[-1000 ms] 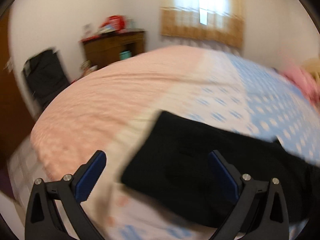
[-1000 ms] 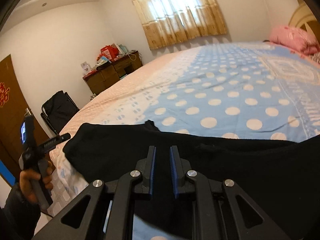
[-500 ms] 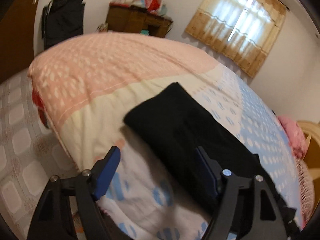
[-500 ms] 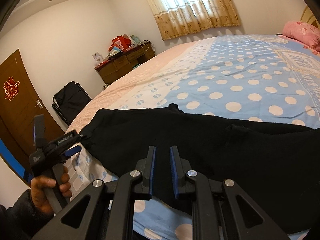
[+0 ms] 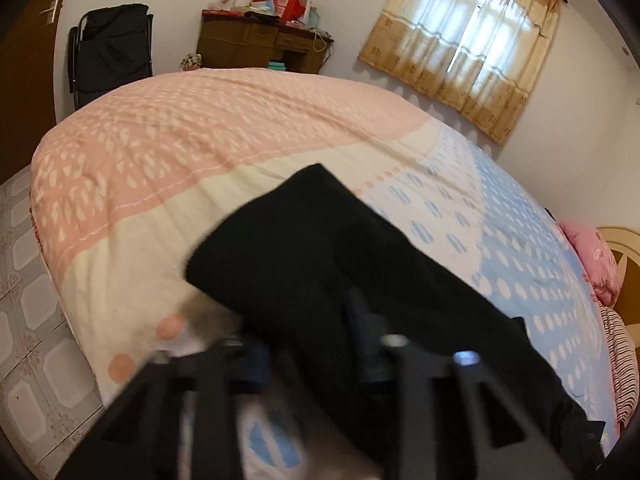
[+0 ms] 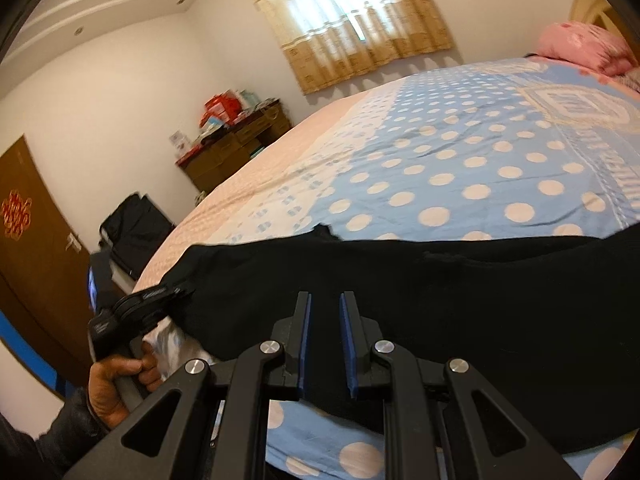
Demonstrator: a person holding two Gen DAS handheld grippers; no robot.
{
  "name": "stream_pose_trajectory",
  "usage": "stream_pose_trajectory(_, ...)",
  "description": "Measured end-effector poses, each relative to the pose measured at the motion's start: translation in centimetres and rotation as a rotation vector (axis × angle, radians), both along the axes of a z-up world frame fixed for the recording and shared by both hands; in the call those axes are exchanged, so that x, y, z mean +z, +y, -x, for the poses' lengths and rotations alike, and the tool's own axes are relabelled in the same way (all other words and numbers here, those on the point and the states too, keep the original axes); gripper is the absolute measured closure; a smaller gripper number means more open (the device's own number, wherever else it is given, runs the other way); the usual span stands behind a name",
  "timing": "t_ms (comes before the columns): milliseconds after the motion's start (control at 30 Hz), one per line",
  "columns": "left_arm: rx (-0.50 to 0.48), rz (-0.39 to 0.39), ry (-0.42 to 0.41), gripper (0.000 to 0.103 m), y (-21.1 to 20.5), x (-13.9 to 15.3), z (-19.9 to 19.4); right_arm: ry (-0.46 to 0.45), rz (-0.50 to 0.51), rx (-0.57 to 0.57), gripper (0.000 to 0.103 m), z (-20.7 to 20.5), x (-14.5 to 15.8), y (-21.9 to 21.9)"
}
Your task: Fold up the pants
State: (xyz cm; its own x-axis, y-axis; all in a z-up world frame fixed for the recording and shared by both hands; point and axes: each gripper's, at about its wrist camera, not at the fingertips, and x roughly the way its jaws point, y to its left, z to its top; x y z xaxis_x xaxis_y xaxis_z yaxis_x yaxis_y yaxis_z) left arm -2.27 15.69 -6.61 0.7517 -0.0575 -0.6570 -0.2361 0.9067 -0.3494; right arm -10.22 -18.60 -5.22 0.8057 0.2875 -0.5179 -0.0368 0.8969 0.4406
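Note:
Black pants (image 5: 320, 256) lie flat along the near edge of the bed, also in the right wrist view (image 6: 460, 292). My left gripper (image 5: 308, 344) is blurred at the pants' left end, its fingers narrowed around the near edge of the cloth; whether it pinches the cloth I cannot tell. It also shows in the right wrist view (image 6: 160, 296) at the pants' left corner. My right gripper (image 6: 325, 340) hovers over the pants' near edge, its blue pads a narrow gap apart, with nothing between them.
The bed (image 5: 180, 152) has a pink, cream and blue dotted cover. A wooden desk (image 5: 256, 46) with clutter and a black folding chair (image 5: 110, 52) stand by the far wall. A pink pillow (image 6: 580, 44) lies at the head. Tiled floor (image 5: 24, 344) lies to the left.
My left gripper has moved in onto the pants' left end and its fingers have closed from wide open. The right gripper has held its place, pads unchanged.

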Motion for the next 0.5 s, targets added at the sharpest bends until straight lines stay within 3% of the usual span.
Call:
stream_pose_trajectory(133,-0.033,0.047,-0.006,0.084,0.8,0.4,0.1,0.000,-0.047,-0.119,0.088,1.1,0.2,-3.5)
stream_pose_trajectory(300,-0.084,-0.045,-0.089,0.086,-1.5,2.8,1.0,-0.013,-0.048,-0.259,0.088,3.4,0.7,-7.5)
stream_pose_trajectory(500,-0.266,-0.121,-0.199,0.087,-7.0,5.9,2.2,0.014,-0.065,-0.372,0.088,5.7,0.0,-10.9)
